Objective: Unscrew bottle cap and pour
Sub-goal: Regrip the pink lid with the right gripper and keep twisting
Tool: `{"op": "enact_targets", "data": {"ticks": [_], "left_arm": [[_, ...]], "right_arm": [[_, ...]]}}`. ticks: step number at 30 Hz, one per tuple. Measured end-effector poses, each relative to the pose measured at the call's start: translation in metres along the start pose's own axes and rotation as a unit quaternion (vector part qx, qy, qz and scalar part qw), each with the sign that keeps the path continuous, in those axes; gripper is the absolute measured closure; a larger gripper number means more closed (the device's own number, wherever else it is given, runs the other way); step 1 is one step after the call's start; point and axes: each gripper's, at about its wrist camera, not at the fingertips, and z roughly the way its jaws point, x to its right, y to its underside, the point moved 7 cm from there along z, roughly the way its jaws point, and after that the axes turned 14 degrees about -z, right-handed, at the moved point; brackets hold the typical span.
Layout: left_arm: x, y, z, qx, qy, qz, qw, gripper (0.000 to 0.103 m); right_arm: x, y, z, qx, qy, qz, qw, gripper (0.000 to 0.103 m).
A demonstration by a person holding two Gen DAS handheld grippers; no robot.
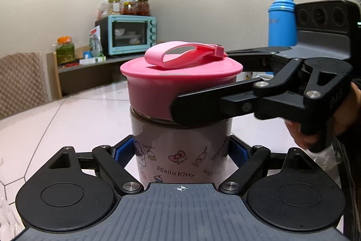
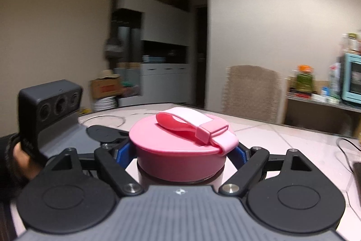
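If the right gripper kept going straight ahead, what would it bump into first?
The pink cap. The right gripper is shut on it already, so probably nothing gets bumped before it. The left gripper grips the bottle below.

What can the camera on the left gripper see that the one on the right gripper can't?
Only the left wrist view shows the blue thermos flask, the bottle's printed cartoon body clamped by the left gripper, and the right gripper seen from the side.

Only the right wrist view shows the tall white cabinet and a cardboard box.

Both show the pink screw cap with its strap, gripped by the right gripper, and the turquoise toaster oven.
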Motion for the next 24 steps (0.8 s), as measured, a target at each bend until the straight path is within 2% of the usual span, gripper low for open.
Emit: {"op": "enact_targets", "data": {"ticks": [4, 9, 11, 16, 17, 18, 24], "left_arm": [[0.0, 0.0, 0.0, 0.0, 0.0, 0.0, 1.0, 0.013], [0.0, 0.0, 0.0, 0.0, 0.0, 0.0, 1.0, 0.013], [0.0, 0.0, -0.001, 0.0, 0.0, 0.0, 1.0, 0.013], [-0.002, 0.0, -0.001, 0.0, 0.0, 0.0, 1.0, 0.013], [-0.002, 0.0, 0.0, 0.0, 0.0, 0.0, 1.0, 0.013], [-0.003, 0.0, 0.0, 0.0, 0.0, 0.0, 1.0, 0.013], [-0.004, 0.0, 0.0, 0.0, 0.001, -0.001, 1.0, 0.013]], "right_arm": [[0.011, 0.001, 0.0, 0.018, -0.071, -0.016, 0.997, 0.018], [0.016, -0.003, 0.0, 0.026, -0.112, -0.033, 0.993, 0.018], [0.016, -0.005, 0.0, 0.027, -0.115, -0.034, 0.992, 0.018], [0.017, -0.006, -0.001, 0.026, -0.098, -0.023, 0.995, 0.017], [0.017, -0.005, -0.001, 0.025, -0.091, -0.02, 0.995, 0.012], [0.016, -0.005, -0.003, 0.024, -0.081, -0.017, 0.996, 0.008], [0.007, -0.012, -0.013, 0.0, 0.012, 0.012, 1.0, 0.006]]}}
